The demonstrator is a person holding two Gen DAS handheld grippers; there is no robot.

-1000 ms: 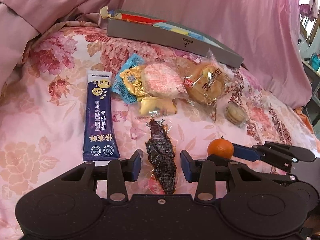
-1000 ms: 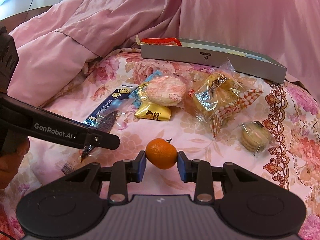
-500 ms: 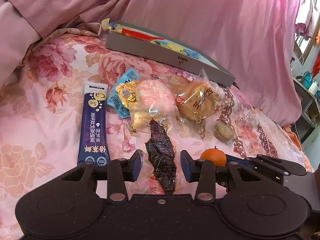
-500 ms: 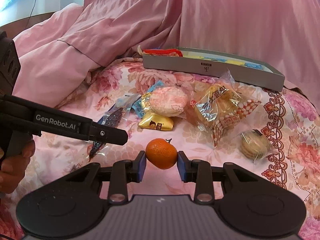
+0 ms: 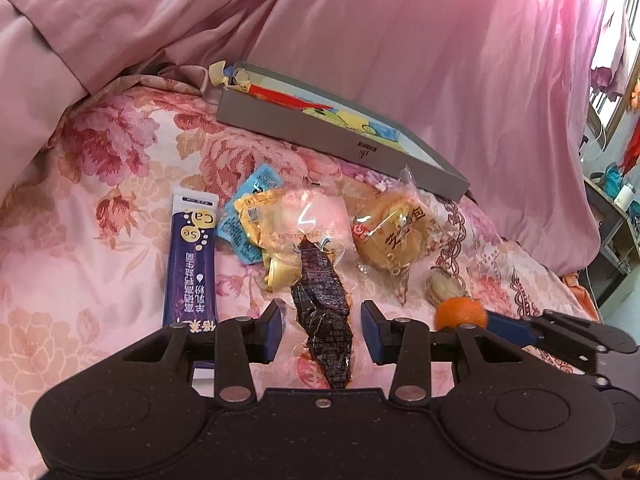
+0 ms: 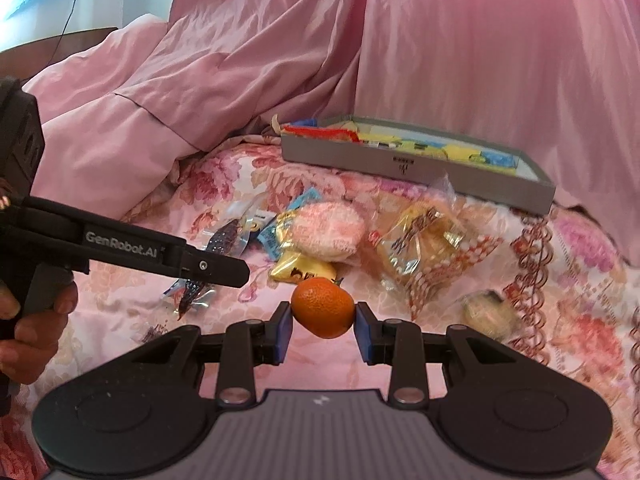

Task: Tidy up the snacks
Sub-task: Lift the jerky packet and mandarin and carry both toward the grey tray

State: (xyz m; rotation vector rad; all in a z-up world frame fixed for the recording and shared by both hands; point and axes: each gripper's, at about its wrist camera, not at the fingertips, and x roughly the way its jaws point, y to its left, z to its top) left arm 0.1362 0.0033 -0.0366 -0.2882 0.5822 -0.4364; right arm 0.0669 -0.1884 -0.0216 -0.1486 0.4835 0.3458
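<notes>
Left wrist view
left tongs (image 5: 322,330): part open, blue pads either side of the dark jerky packet (image 5: 324,312), gaps visible both sides, so not gripping by the look of it
jerky packet: lies flat on the floral bed cover (image 5: 80,240), long axis runs away from the camera toward the grey box (image 5: 340,142), far tip overlaps the yellow pack (image 5: 280,236)
other snacks: purple Ca sachet (image 5: 191,264) just left, lengthwise too; bun bag (image 5: 390,236) right

Right wrist view
right tongs (image 6: 323,330): clamped on the mandarin (image 6: 323,308), pads pressing both sides, fruit clear of the bed
mandarin axis: slightly oval, wider side to side between the pads; which way the stem end faces, cannot tell
grey box in this view (image 6: 400,160): beyond the snack pile, open, wrappers already inside
step advice: likely carry to box; go high over the bun bag, keep squeeze light, release low inside the rim so it doesn't roll
</notes>
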